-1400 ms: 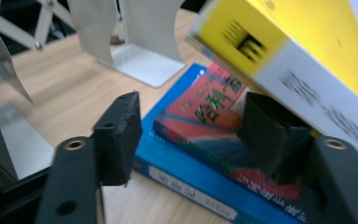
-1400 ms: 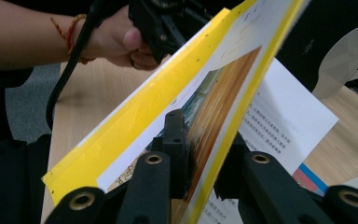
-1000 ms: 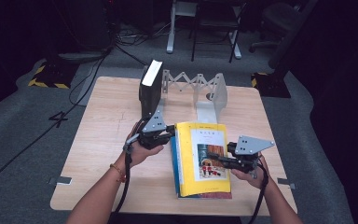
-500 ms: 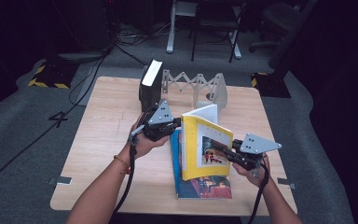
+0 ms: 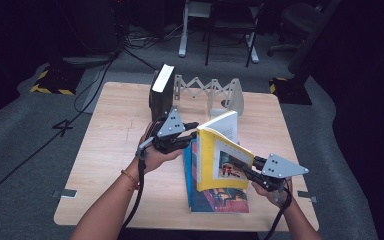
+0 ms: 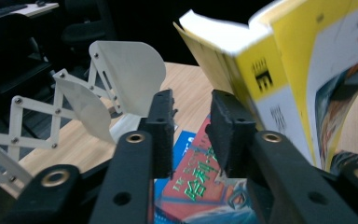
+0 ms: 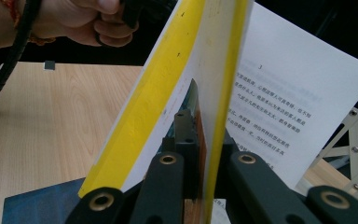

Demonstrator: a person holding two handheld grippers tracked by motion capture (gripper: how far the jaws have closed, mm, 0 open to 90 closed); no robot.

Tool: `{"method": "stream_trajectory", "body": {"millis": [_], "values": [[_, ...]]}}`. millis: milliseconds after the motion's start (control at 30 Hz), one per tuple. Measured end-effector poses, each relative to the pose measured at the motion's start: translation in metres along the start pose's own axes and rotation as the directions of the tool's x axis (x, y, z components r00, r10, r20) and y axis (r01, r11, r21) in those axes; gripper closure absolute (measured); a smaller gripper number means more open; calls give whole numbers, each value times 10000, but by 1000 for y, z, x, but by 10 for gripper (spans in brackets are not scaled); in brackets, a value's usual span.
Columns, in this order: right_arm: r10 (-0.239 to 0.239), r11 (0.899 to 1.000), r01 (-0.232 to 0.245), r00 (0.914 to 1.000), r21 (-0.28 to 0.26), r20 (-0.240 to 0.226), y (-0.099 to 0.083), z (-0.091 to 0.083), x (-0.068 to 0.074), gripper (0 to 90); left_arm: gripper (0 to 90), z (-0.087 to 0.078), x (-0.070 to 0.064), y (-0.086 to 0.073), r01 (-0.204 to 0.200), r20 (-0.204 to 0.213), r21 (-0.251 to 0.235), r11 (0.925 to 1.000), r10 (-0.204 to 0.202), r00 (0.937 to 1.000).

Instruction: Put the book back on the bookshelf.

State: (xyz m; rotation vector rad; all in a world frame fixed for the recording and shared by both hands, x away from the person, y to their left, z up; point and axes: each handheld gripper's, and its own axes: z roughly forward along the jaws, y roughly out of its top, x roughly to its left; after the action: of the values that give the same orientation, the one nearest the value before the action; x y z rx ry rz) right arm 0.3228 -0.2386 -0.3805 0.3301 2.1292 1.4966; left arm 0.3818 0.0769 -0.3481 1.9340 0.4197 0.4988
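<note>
**A:** Where is the book?

**B:** From the high view, I see the yellow-covered paperback book (image 5: 219, 159) raised on edge over a blue and red paperback book (image 5: 215, 197) that lies flat on the light wooden table (image 5: 110, 150), near the front edge. Its pages fan open at the top.

**A:** And your tongs?

**B:** My right gripper (image 5: 250, 167) is clamped narrow on the yellow book's front cover; the right gripper view has that cover pinched between the black jaws, with a printed page spread off to the side. My left gripper (image 5: 192, 135) sits at the book's spine, up at the top corner. In the left gripper view its jaws stand a narrow gap apart with nothing between them; the yellow spine is just beside one jaw.

**A:** Anything behind?

**B:** A white expanding accordion bookend rack (image 5: 207, 92) at the far side, with a dark upright book (image 5: 161, 92) leaning at its left end.
</note>
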Motion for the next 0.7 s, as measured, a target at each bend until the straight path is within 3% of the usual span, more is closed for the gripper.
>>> {"method": "stream_trajectory", "body": {"millis": [267, 367, 500, 600, 700], "values": [[18, 9999, -17, 10000, -134, 49, -4, -6, 3, 868, 561, -15, -22, -33, -1, 251, 458, 9989, -11, 9997], [-150, 9998, 151, 9999, -128, 66, -3, -6, 5, 868, 502, -16, -32, -46, -150, 360, 888, 9959, 118, 9993], [-117, 9998, 119, 9999, -152, 99, -3, -7, 6, 868, 447, -13, -46, -60, -57, 705, 1332, 9911, -37, 9975], [-157, 9998, 158, 9998, -107, 106, -3, -8, 7, 868, 393, -12, -54, -66, 335, 1020, 1276, 9913, -467, 9937], [-175, 9997, 177, 9998, -159, 114, -4, -8, 8, 868, 372, -8, -63, -70, 357, 1246, 1294, 9910, -519, 9908]]}}
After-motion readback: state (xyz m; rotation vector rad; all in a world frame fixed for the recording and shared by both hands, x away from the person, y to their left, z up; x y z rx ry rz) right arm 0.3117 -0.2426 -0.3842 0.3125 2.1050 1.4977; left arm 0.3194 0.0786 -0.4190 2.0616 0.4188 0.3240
